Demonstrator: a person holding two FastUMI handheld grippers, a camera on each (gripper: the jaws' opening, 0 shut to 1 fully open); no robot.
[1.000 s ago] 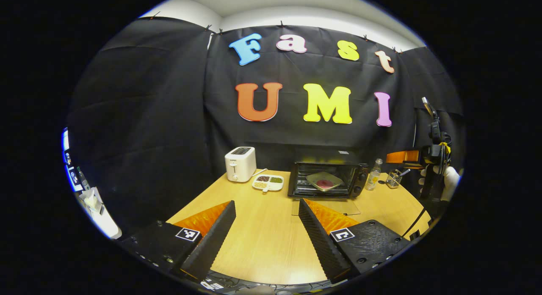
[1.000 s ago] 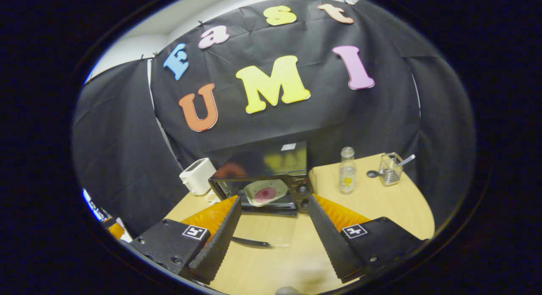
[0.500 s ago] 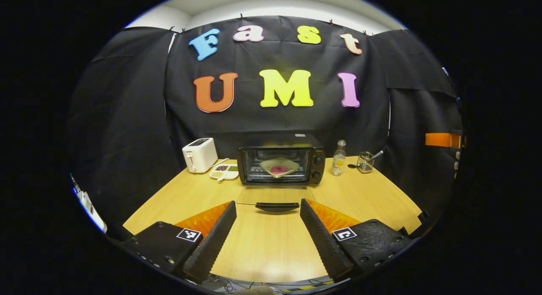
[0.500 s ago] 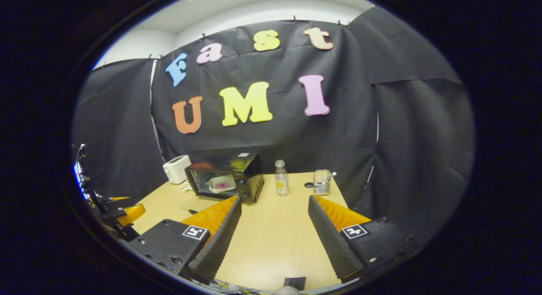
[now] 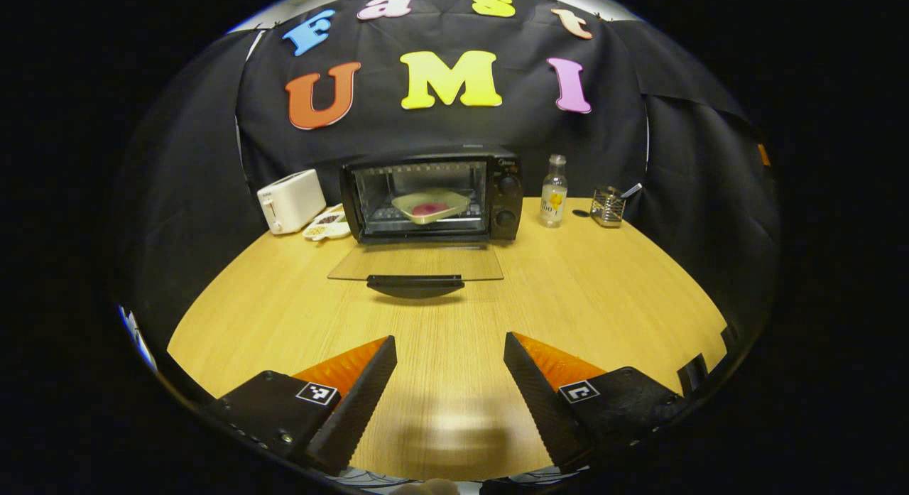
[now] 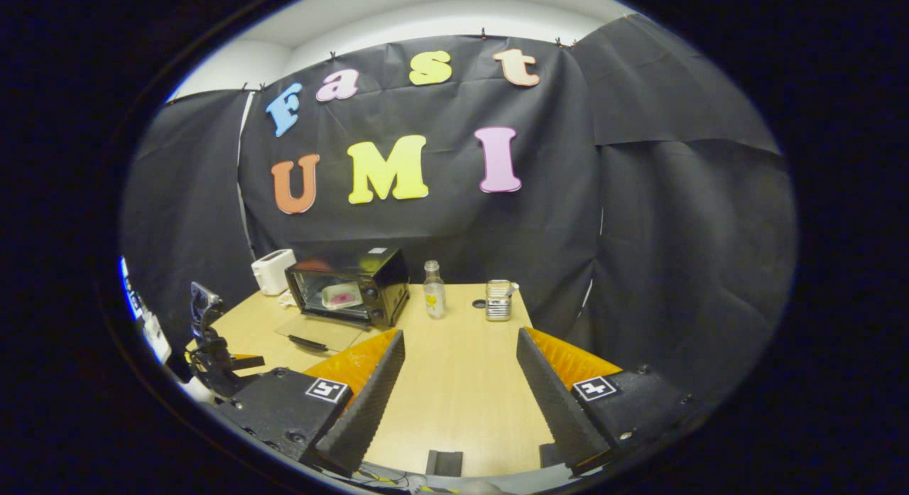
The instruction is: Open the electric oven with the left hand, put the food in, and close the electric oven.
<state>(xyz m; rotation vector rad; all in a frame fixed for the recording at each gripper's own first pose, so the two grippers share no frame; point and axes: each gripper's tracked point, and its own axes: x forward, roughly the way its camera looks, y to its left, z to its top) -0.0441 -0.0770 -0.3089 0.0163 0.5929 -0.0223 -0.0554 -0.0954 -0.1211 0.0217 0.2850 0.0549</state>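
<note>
At the back of the wooden table [image 5: 596,282] stood the electric oven [image 5: 432,195], its glass door [image 5: 416,263] dropped flat toward the front edge — handle [image 5: 415,285] outermost. Inside the oven sat the tray of food [image 5: 430,205], tilted on the rack. Left of the oven: a white toaster [image 5: 291,200] and a divided snack dish [image 5: 327,227]. Right of it: a small bottle [image 5: 552,192], then a wire utensil holder [image 5: 608,206]. Left gripper [image 5: 449,349] hung well short of the oven door, jaws spread, nothing between. Right gripper [image 6: 460,342] — likewise spread and empty, oven off to its left.
</note>
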